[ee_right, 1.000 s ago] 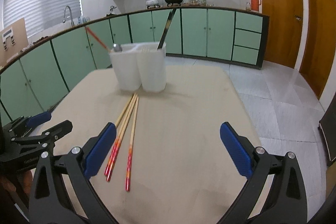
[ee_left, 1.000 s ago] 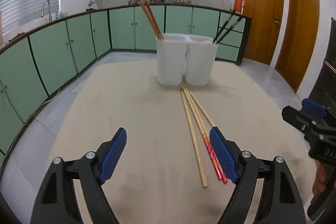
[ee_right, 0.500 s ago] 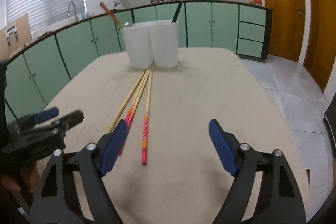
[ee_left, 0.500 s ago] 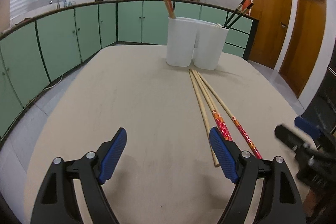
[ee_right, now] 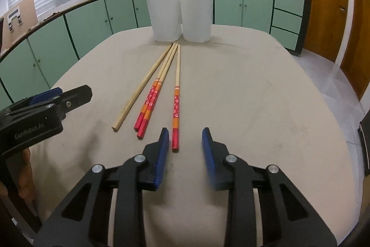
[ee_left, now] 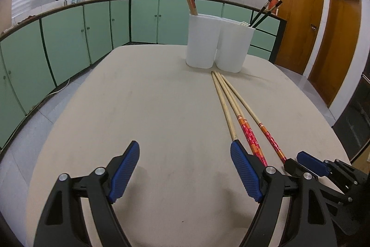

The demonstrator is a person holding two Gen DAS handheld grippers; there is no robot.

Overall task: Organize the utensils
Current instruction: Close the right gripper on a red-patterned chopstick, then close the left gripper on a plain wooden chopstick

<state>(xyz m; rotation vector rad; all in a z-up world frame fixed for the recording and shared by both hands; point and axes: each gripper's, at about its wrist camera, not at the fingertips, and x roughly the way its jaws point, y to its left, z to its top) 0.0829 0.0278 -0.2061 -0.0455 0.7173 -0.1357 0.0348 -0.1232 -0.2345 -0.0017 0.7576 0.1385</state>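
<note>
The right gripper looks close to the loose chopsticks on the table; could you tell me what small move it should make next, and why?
Probably finish closing the right gripper on the lone red-ended chopstick. Its jaws have just been closing, the chopstick's end lies between them near the left pad, and no pad presses on it yet.

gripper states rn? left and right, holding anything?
Left gripper: open wide, holding nothing.
Right gripper: jaws have just been closing, not yet gripping; the lone chopstick has its end between them.

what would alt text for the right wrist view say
The right gripper, jaws just closing, straddles the red end of a lone chopstick without pressing it. Three more chopsticks lie left, below two white holders.
</note>
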